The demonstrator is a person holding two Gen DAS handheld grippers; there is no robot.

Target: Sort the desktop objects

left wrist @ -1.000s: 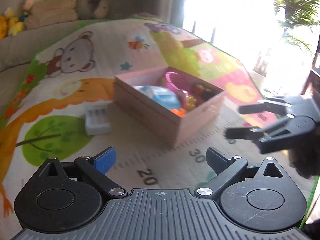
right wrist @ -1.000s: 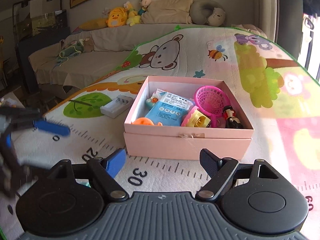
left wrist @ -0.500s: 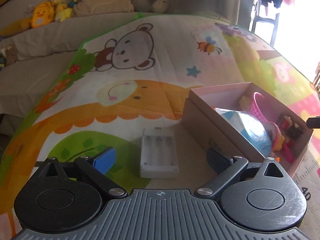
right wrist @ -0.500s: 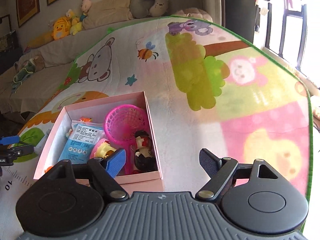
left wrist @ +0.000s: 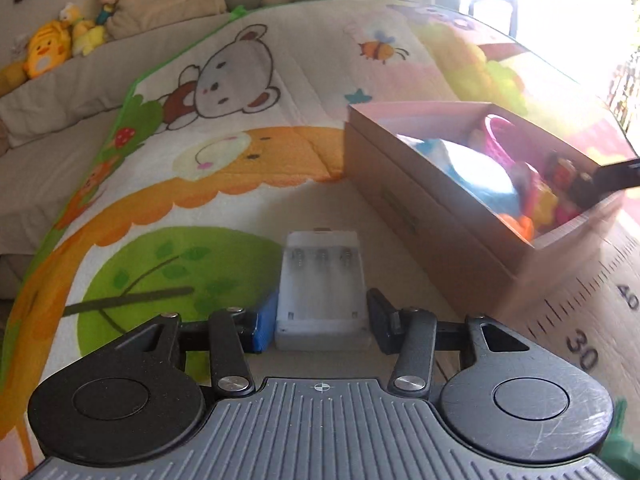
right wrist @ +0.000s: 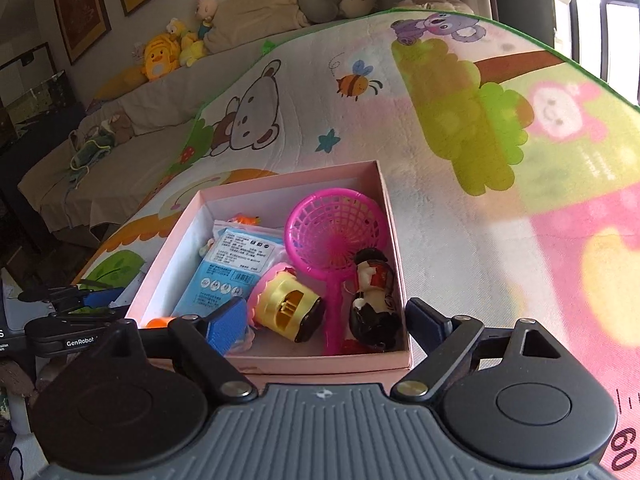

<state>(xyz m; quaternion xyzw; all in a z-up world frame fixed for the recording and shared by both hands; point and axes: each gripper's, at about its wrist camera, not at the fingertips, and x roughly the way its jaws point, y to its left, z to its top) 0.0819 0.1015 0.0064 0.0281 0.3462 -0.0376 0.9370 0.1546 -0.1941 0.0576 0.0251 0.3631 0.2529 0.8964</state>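
Left gripper [left wrist: 320, 322] closing around one white battery case [left wrist: 322, 280].

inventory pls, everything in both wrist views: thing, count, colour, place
Battery holder: 1, white, on the mat left of the box, between the left tongs' fingers.
Box: 1, pink, open, on the mat.
Scoop net: 1, magenta, in box.
Packet: 1, blue, in box.
Yellow toy: 1, pink rim, in box.
Figurine: 1, black and white, in box, right side.
Orange piece: 1, box's near left corner.
Play mat: 1, cartoon print.
Plush toys: several, mostly yellow, on the sofa behind.
Left tongs: closing around the battery holder.
Right tongs: opening, over the box, nothing gripped.
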